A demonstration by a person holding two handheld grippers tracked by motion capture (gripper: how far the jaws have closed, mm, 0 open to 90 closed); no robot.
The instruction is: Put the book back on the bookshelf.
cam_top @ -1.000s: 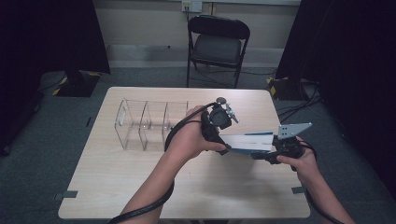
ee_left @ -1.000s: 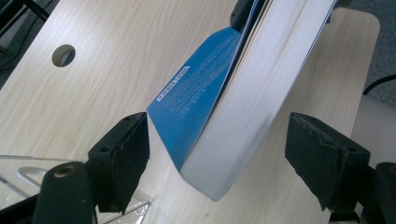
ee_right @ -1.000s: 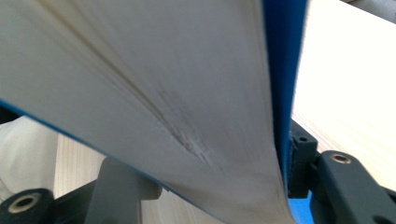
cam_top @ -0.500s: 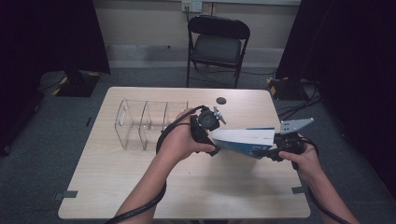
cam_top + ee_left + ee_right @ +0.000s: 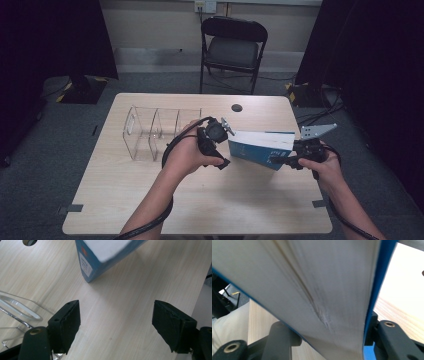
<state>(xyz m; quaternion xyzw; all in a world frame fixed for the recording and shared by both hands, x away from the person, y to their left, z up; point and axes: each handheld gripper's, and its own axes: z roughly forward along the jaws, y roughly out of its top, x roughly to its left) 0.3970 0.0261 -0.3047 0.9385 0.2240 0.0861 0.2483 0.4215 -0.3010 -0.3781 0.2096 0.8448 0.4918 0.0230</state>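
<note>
A blue book (image 5: 260,147) with white page edges hangs tilted above the table's right half. My right gripper (image 5: 287,159) is shut on its right end. Its jaws have just been closing, and in the right gripper view the book's pages (image 5: 312,285) sit between them, with the right gripper (image 5: 327,325) clamped on the covers. My left gripper (image 5: 227,145) stands open just left of the book, apart from it. In the left gripper view nothing lies between the jaws of the left gripper (image 5: 116,312), and the book's lower corner (image 5: 100,255) shows ahead.
A clear plastic divided organizer (image 5: 155,132) stands on the wooden table (image 5: 200,200) left of my left hand, and its edge (image 5: 17,312) shows beside the left jaw. A round hole (image 5: 236,107) is near the table's far edge. A black folding chair (image 5: 232,47) stands behind.
My left gripper has drawn back to the left and slightly down, away from the book's end. The book has tipped more onto its edge in the right gripper.
</note>
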